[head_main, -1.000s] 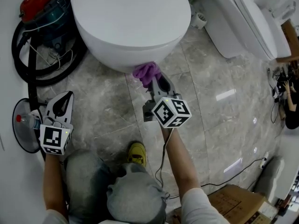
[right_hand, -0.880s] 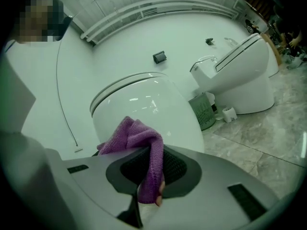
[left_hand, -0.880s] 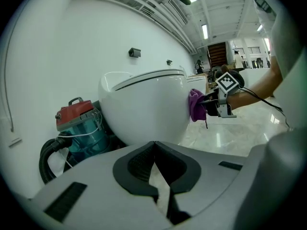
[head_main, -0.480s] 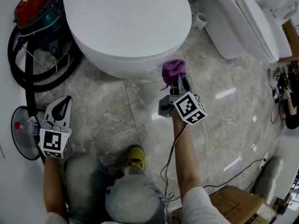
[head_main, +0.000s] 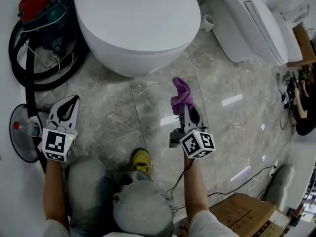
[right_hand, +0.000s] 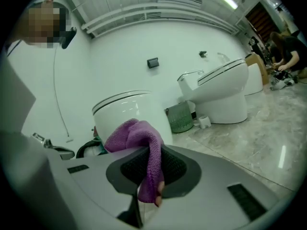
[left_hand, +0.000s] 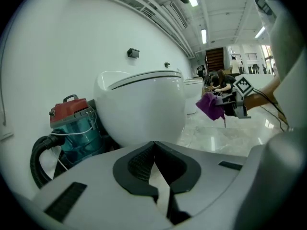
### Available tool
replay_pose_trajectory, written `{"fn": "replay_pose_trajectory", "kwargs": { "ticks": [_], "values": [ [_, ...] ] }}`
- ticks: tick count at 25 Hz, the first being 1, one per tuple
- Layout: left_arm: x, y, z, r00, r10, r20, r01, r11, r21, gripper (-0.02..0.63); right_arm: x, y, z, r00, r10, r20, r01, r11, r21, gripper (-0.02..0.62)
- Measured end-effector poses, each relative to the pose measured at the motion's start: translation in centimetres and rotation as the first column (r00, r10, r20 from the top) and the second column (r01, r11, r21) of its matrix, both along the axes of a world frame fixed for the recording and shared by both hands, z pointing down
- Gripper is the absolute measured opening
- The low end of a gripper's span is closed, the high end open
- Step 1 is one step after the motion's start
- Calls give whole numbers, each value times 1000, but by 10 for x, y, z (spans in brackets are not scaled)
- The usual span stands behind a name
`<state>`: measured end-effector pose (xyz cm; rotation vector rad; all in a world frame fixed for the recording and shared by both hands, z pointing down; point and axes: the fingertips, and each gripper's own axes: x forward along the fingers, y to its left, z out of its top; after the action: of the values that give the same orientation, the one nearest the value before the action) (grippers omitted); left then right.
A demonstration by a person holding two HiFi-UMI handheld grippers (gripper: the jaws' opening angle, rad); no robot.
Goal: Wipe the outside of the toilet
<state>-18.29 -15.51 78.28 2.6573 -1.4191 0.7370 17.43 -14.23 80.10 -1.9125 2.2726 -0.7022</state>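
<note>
Toilet (head_main: 138, 23): we see a white, rounded bowl with its lid down, at the far left of the scene
Toilet surface: glossy plain white; we cannot tell wet from dry
Purple cloth (head_main: 181, 94): a small crumpled rag, pinched between the jaws of the right gripper (head_main: 185, 107), bunched beyond them, one end hanging
Cloth position: held in the air, near the bowl's front right curve, not touching it

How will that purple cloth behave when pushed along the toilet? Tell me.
Probably floppy: the purple cloth droops from the right gripper. Likely light: a pinch holds it aloft. It should bunch against the toilet, not slide stiffly.
</note>
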Motion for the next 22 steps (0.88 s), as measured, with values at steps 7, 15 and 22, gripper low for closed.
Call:
{"fn": "replay_pose_trajectory", "kwargs": {
  "ticks": [7,15,22],
  "values": [
    [-2,12,-9,1000,-4,-22,5,1000,15,17,-91,8,17,979,-200,32,200,980,3,61],
    [-36,22,-1,999,-53,-10,53,998,-14,17,-181,-28,58,942,-328,74,327,945,20,61],
    [-47,3,-7,986,-137,-91,137,990,-15,18,-206,-79,91,944,-285,166,292,956,-18,61]
  ]
}}
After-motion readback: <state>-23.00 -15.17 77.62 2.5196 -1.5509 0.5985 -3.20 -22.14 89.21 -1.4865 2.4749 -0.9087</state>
